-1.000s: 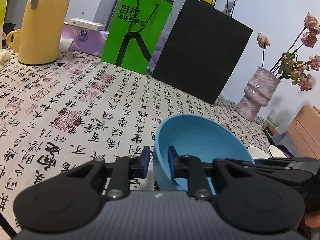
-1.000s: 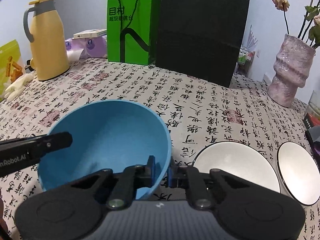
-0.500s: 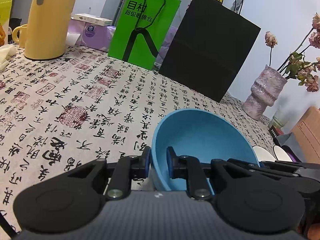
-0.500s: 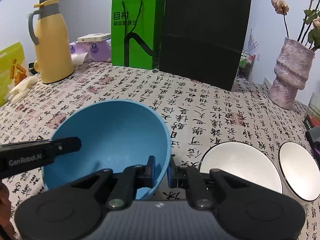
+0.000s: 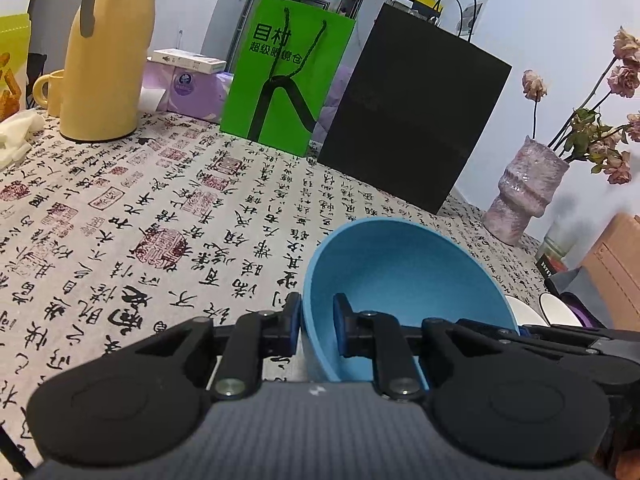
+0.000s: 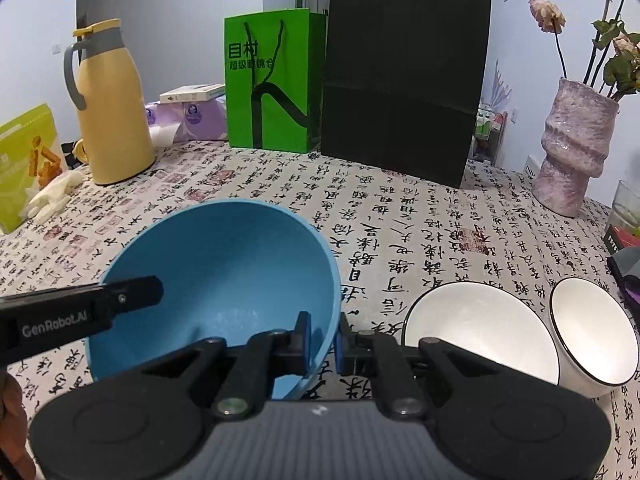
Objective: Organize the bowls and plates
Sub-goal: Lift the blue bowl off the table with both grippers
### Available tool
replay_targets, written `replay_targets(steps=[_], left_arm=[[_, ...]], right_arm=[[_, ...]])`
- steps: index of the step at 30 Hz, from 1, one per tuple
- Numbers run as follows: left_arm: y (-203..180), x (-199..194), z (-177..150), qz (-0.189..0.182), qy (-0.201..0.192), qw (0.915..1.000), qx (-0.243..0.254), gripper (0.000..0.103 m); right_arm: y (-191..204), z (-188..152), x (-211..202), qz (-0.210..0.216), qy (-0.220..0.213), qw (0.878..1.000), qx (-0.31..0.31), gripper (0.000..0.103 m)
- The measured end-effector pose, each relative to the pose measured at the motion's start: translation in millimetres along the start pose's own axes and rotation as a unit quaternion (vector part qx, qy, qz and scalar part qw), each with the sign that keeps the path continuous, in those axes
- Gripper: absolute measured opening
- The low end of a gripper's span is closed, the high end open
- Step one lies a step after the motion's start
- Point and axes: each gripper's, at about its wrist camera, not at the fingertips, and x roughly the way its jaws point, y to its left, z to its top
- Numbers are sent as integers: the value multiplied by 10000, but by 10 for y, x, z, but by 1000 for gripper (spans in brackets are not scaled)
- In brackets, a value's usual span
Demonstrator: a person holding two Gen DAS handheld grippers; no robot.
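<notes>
Nearest you, the right gripper (image 6: 322, 340) pinches the blue bowl (image 6: 224, 280) by its rim at 3 o'clock, one pad inside the wall and one outside. Your left gripper (image 5: 316, 320) clamps the opposite rim at 9 o'clock in the same manner. The bowl appears to be carried between the two, tilted, above the patterned tablecloth (image 6: 400, 216); contact with the cloth cannot be confirmed.

At 4 o'clock from the bowl in the right wrist view sits a white bowl (image 6: 476, 336), with a second white bowl (image 6: 592, 332) just beside it, tipped on its side.

Farther off, at 12 o'clock, stand a green bag (image 6: 272, 80) and a black bag (image 6: 404, 92).

Recommendation: the step looks like a two-handed carry toward the white bowls. Keep both grips level with each other, and lower squarely before releasing either side.
</notes>
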Motion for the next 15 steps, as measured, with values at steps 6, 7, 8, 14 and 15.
replay_targets(steps=[6,7,8,14,15], left_arm=[[-23,-97,20,57,-69,9999,78,17],[-22,-116,22,70,-84,9999,82,17],[-19,-128,25,76,-94,9999,79,17],[-1,-236,43,110,-184,9997,73,17],[5,-255,45,114,-198,9997,70,17]], right_arm=[[43,4,-82,19,-89,9999,46,11],[50,5,-93,26,-95,9999,43,11],[61,6,-104,30,-102,9999,37,11],[126,6,-179,67,-173,9998,63,11],[141,6,-193,76,-185,9998,65,11]])
